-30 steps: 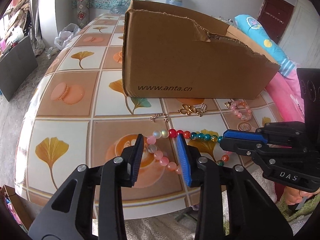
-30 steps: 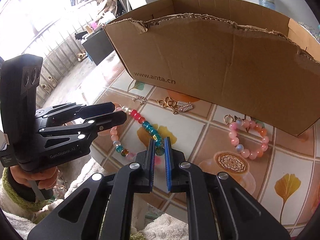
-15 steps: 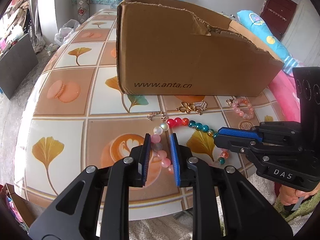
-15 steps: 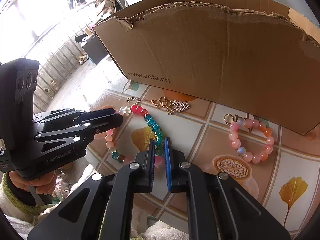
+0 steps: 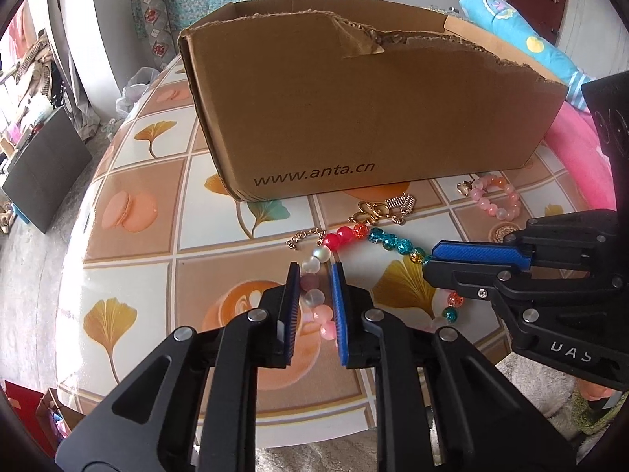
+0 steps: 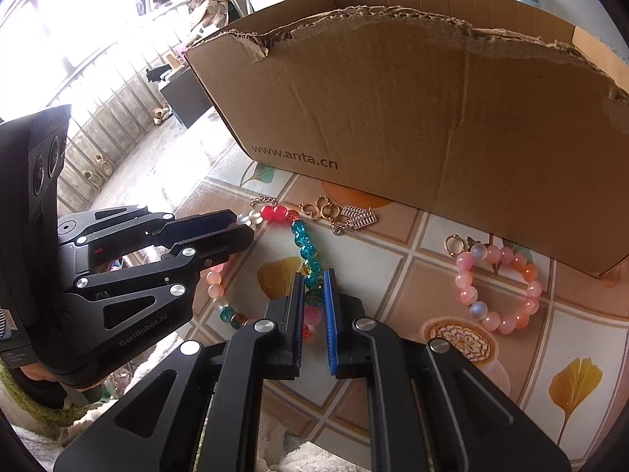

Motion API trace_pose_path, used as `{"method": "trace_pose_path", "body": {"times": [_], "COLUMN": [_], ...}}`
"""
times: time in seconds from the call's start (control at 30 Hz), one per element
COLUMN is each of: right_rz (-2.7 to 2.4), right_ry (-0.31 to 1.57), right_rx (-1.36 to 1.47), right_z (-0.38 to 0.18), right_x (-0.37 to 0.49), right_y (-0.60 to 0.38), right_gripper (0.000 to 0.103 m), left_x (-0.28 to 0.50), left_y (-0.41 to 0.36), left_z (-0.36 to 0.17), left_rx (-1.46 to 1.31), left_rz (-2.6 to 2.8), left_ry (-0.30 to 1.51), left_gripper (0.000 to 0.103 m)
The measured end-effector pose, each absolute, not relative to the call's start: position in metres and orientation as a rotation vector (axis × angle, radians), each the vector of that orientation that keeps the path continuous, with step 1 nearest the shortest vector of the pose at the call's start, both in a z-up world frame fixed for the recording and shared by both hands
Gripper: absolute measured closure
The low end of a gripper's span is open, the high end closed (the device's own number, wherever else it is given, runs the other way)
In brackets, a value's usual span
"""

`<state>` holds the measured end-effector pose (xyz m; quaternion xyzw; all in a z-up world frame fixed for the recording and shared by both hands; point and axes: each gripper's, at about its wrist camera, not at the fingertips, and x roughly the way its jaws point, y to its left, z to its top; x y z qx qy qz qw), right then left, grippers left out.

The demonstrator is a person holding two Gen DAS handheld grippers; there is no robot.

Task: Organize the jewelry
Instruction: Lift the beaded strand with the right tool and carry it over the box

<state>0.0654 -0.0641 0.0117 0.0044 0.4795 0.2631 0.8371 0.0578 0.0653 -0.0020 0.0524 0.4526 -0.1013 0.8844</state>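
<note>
A multicoloured bead necklace (image 5: 355,235) with white, pink, red and teal beads lies in a loop on the tiled table (image 5: 129,244), in front of a torn cardboard box (image 5: 354,106). My left gripper (image 5: 315,271) is shut on its white and pink beads. My right gripper (image 6: 313,277) is shut on its teal and orange beads (image 6: 310,267); it shows from the side in the left wrist view (image 5: 444,263). The left gripper shows in the right wrist view (image 6: 240,232).
A gold chain charm (image 6: 338,214) and a small chain piece (image 5: 304,236) lie by the box. A pink bead bracelet (image 6: 499,283) lies to the right. The table's front edge is just under both grippers.
My left gripper has closed from wide open onto the white and pink beads. Both grippers have moved closer to the box, and the necklace loop has shifted with them.
</note>
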Motion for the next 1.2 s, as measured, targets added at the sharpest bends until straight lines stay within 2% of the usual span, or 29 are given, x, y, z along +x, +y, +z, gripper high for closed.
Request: {"method": "trace_pose_path", "body": {"times": [0.4,0.77,0.97,1.2], "right_rz": [0.529,0.543,0.559,0.598], "right_ry": [0.987,0.939,0.88,0.719], "right_rx": [0.016,0.069,0.068,0.02], "right_z": [0.012,0.035,0.061,0.127], "right_x": [0.058,0.043,0.034,0.025], "right_y": [-0.062,-0.073,-0.077,-0.081], "right_gripper": [0.093,0.093,0.093,0.093], "left_x": [0.049,0.017,0.004,0.004], "left_y": [0.076,0.086,0.084,0.082], "left_z": [0.0,0.035,0.069,0.138], "left_rx": [0.035,-0.002,-0.036,-0.02], "left_rz": [-0.224,-0.249,-0.277,-0.346], "left_ry": [0.903,0.789,0.709,0.554], "left_gripper": [0.094,0.094,0.094,0.094]}}
